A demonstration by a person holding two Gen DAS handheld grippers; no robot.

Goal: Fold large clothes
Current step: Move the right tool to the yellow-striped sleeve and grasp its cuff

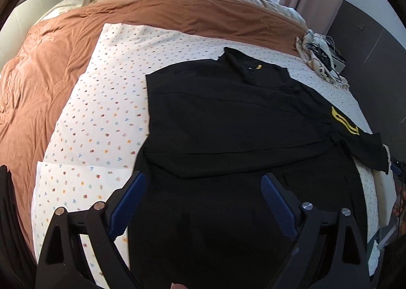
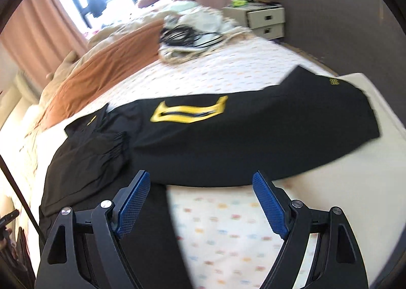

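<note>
A large black garment with a yellow emblem lies spread on the flowered white sheet of a bed, one side folded over its middle. My left gripper hovers above its near part, jaws wide open and empty. In the right wrist view the same black garment stretches across the bed with its yellow emblem facing up. My right gripper hangs open above the garment's near edge and the sheet, nothing between its blue pads.
An orange duvet covers the bed's far and left side. A heap of cloth and cables sits at the far right edge, the same cable heap showing beside a drawer unit. Curtains and a window lie beyond.
</note>
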